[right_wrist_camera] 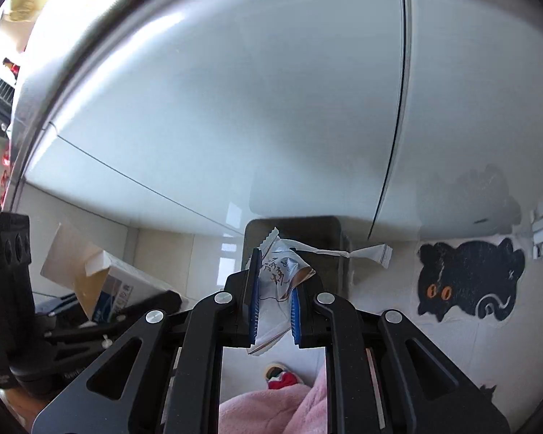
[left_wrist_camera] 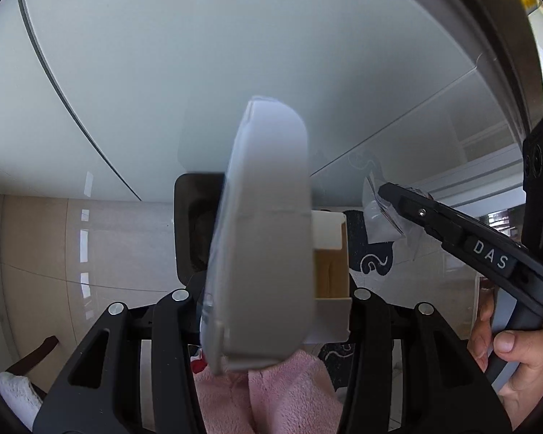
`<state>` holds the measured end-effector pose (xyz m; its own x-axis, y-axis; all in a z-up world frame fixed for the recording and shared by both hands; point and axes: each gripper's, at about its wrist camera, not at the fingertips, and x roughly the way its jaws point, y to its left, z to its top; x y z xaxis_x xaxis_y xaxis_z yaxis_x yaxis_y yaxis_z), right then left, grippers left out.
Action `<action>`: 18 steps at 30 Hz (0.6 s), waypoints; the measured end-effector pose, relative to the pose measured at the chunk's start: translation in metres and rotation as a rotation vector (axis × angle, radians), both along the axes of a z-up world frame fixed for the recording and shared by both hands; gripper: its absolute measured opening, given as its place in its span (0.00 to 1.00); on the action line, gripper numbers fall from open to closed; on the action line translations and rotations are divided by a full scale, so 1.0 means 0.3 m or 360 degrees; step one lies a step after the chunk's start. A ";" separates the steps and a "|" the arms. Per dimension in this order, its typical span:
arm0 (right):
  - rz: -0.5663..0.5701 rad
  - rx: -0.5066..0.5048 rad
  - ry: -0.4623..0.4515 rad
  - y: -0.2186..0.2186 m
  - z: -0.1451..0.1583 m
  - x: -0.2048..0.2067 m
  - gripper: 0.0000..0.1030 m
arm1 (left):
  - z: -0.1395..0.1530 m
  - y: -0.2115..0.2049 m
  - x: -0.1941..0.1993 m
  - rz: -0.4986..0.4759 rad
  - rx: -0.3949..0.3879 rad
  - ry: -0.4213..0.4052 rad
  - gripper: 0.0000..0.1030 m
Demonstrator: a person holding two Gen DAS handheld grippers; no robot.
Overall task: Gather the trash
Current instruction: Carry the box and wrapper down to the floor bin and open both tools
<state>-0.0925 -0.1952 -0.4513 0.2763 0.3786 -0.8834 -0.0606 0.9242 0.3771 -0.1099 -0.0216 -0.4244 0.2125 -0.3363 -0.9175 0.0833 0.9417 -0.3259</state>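
Note:
My left gripper is shut on an opened white cardboard box, held up close to the lens; in the right wrist view the box shows at the left, tilted. My right gripper is shut on a crumpled silver snack wrapper with dark print, held above a dark bin on the floor. The same bin shows behind the box in the left wrist view. The right gripper with the wrapper also shows there at the right.
White cabinet fronts rise behind the bin. A black cat-shaped mat lies on the pale tile floor to the right. A pink fleece garment and a red-and-green slipper are below. A hand holds the right gripper's handle.

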 end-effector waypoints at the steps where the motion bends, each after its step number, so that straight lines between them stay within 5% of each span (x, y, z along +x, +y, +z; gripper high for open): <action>1: -0.0011 0.0014 0.0038 0.007 -0.054 0.010 0.15 | -0.050 -0.007 -0.001 -0.0018 0.0006 0.0013 0.42; 7: -0.0102 0.0065 0.0173 0.043 -0.303 0.067 0.15 | -0.294 -0.023 0.030 -0.0023 0.0004 0.0110 0.42; 12: -0.0177 0.0120 0.0234 0.055 -0.407 0.098 0.21 | -0.409 -0.023 0.082 -0.0027 0.0003 0.0131 0.43; 15: -0.0249 0.0145 0.0226 0.028 -0.419 0.101 0.56 | -0.434 -0.010 0.080 -0.0014 -0.0005 0.0132 0.45; 16: -0.0271 0.0161 0.0227 0.023 -0.417 0.107 0.65 | -0.430 -0.008 0.080 -0.0017 0.0002 0.0126 0.52; 18: -0.0281 0.0145 0.0216 0.017 -0.398 0.113 0.65 | -0.414 -0.004 0.083 -0.0021 0.0026 0.0107 0.58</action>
<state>-0.0585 -0.1902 -0.5706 0.2262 0.4147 -0.8814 0.1558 0.8778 0.4530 -0.0849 -0.0228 -0.5486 0.1460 -0.3236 -0.9349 0.0745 0.9459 -0.3158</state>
